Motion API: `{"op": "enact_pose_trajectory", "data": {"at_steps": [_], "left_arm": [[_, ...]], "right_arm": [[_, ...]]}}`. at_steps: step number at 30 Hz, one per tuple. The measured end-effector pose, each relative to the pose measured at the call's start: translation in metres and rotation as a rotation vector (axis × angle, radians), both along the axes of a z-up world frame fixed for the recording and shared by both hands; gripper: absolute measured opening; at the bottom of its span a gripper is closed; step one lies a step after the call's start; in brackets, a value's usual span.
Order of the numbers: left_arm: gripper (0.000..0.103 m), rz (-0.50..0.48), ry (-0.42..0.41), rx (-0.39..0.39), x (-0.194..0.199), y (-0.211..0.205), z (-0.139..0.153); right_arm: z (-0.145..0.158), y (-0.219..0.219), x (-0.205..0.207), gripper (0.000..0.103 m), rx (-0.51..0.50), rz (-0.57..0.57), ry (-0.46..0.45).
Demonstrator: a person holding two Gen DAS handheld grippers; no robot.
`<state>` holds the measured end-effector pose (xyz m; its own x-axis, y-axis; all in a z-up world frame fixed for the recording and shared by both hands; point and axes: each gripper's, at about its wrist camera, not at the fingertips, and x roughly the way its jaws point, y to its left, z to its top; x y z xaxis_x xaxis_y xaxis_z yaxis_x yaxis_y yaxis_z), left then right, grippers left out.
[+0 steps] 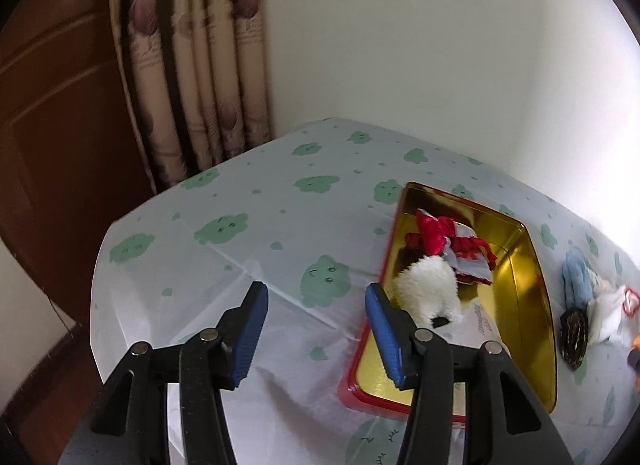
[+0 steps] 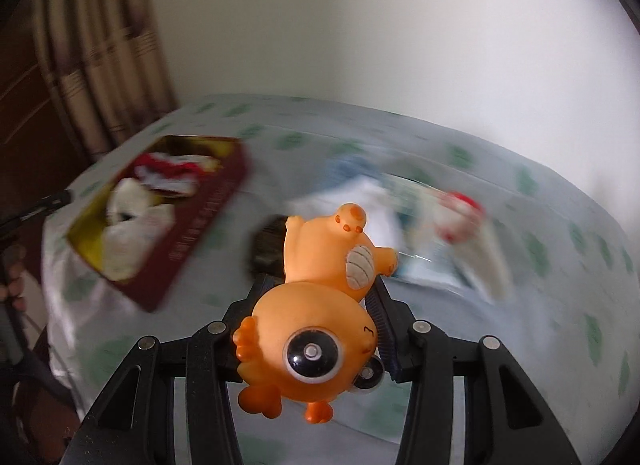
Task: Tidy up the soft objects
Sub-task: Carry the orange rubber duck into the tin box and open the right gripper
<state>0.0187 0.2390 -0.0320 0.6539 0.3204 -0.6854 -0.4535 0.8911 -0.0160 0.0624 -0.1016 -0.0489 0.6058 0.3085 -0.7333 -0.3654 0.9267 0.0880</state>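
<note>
Two tongs: the left gripper (image 1: 316, 327) is standing spread and empty; the right gripper (image 2: 320, 293) is pinching an orange rubber toy (image 2: 320, 305).
Tin: a gold tin (image 1: 528, 305) is lying just right of the left tongs, holding a white plush (image 1: 428, 289) and red cloth (image 1: 436, 241).
Remaining: a blue cloth (image 1: 576, 273) and dark item (image 1: 574, 335) are waiting beyond the tin.
Progress: roughly midway, judging by the piles.
Setting: a green-patterned sheet (image 1: 240, 233) is covering the surface; curtains (image 1: 192, 65) are hanging behind.

Orange rubber toy (image 2: 320, 305) in right gripper (image 2: 320, 289)
</note>
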Motion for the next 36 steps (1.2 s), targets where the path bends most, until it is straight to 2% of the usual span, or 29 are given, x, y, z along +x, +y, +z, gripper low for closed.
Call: {"op": "enact_pose_trajectory", "data": {"at_steps": [8, 16, 20, 34, 36], "left_arm": [[0.052, 0.111, 0.011, -0.018, -0.007, 0.028, -0.001], [0.052, 0.199, 0.002, -0.060, -0.015, 0.054, 0.000], [0.052, 0.226, 0.000, -0.068, -0.017, 0.060, -0.001], [0.052, 0.206, 0.007, -0.078, -0.014, 0.058, -0.004], [0.052, 0.203, 0.007, -0.076, -0.014, 0.057, -0.004]], "right_arm": [[0.009, 0.097, 0.006, 0.045, -0.006, 0.196, -0.011], [-0.002, 0.158, 0.031, 0.045, -0.013, 0.268, 0.008], [-0.011, 0.172, 0.045, 0.045, -0.019, 0.265, 0.029], [-0.037, 0.195, 0.070, 0.048, -0.050, 0.251, 0.068], [-0.037, 0.195, 0.069, 0.055, -0.047, 0.256, 0.073]]}}
